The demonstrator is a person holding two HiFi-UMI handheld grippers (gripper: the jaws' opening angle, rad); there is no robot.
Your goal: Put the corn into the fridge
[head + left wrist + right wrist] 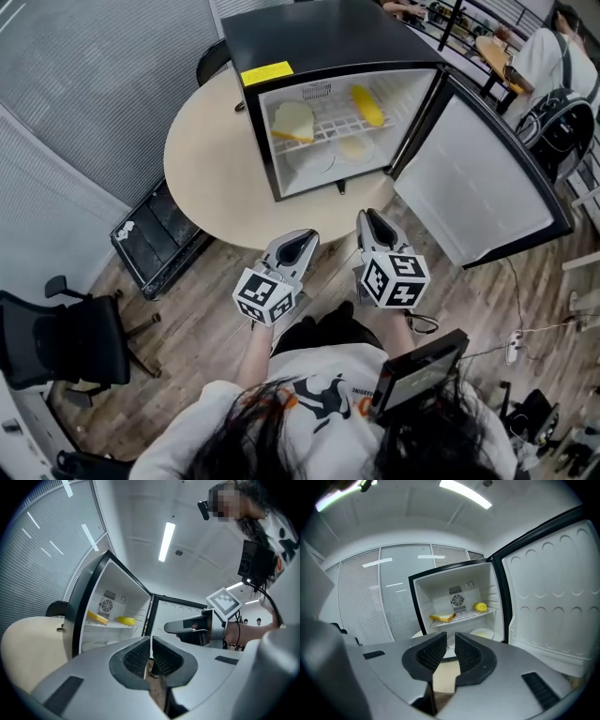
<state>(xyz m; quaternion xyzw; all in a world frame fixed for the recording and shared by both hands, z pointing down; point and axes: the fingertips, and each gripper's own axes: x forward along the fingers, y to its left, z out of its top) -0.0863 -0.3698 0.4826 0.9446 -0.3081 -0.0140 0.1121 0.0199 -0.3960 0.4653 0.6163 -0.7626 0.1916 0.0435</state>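
Fridge (319, 37): stands on the round worktop (202, 159), door (469, 178) swung wide open. Corn (367, 105): lies on the wire shelf inside, right side, apart from a bread slice (293, 122). Left tongs (306, 236): closed, empty, in front of the fridge. Right tongs (367, 217): narrow gap between jaws, nothing held.

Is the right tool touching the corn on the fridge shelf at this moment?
Apart. The head view shows the right tool outside the open fridge, while the corn lies on the shelf inside.
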